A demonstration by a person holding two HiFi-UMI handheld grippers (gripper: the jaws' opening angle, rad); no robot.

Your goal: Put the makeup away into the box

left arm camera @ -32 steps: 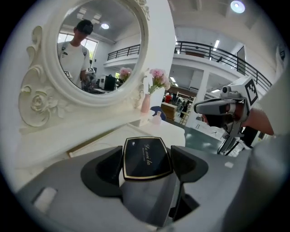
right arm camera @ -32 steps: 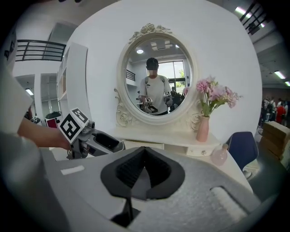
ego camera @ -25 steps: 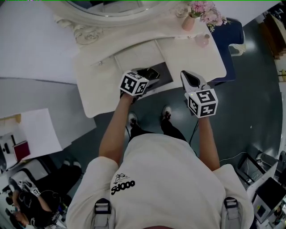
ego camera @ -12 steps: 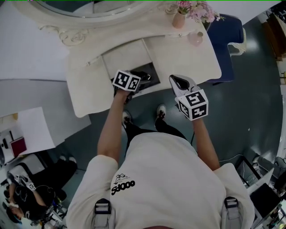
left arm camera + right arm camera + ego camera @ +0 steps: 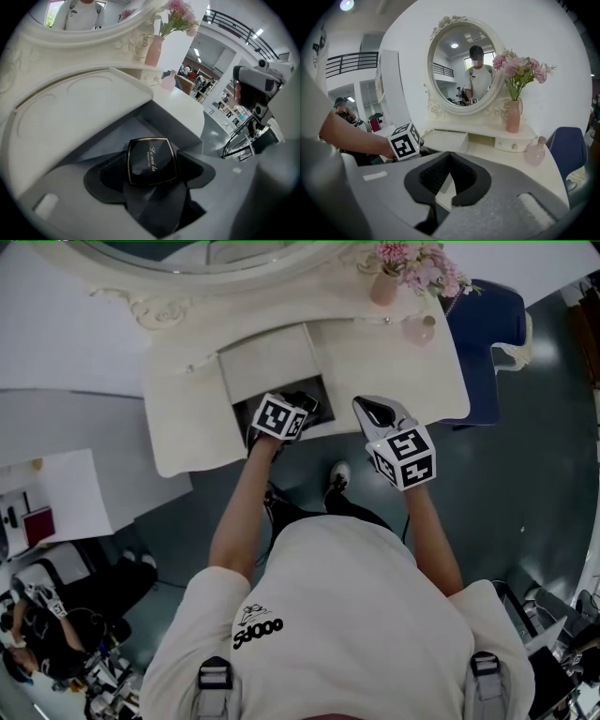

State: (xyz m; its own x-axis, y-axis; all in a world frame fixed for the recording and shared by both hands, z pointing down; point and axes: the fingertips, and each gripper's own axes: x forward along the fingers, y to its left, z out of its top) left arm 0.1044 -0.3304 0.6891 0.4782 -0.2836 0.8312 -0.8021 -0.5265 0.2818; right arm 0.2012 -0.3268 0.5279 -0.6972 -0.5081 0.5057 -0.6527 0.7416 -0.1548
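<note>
Black compact (image 5: 152, 161), clamped in left gripper (image 5: 153, 174), hangs over the open drawer (image 5: 112, 136), not yet released; right gripper (image 5: 450, 161) closed, empty.

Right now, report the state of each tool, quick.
Left tool: closed on the black compact.
Right tool: closed, nothing held.

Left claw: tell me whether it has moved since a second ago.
Yes. Against the open drawer, the left claw has dropped lower, further over its dark interior, holding the powder compact.
</note>
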